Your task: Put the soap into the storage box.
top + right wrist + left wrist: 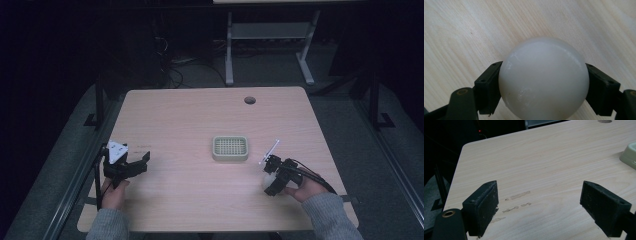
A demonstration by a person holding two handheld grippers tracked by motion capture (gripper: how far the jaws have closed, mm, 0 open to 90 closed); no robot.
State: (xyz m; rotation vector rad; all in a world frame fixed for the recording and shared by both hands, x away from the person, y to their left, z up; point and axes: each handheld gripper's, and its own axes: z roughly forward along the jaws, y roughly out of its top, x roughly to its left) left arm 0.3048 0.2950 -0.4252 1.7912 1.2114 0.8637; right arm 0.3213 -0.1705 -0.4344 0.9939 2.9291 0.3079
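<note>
Right now the right gripper (544, 85) has its two black jaws pressed against either side of a white ball (544, 80), clasping it just above the wooden table (200, 120). From the high view the ball (268, 180) sits at the table's right front, tucked under that gripper (274, 176), with the person's right hand (306, 189) behind it. Just beyond, toward the middle of the table, lies a pale green grid tray (230, 148), apart from the ball. Over at the front left, the left gripper (546, 202) hangs with its jaws spread wide, bare wood between them.
</note>
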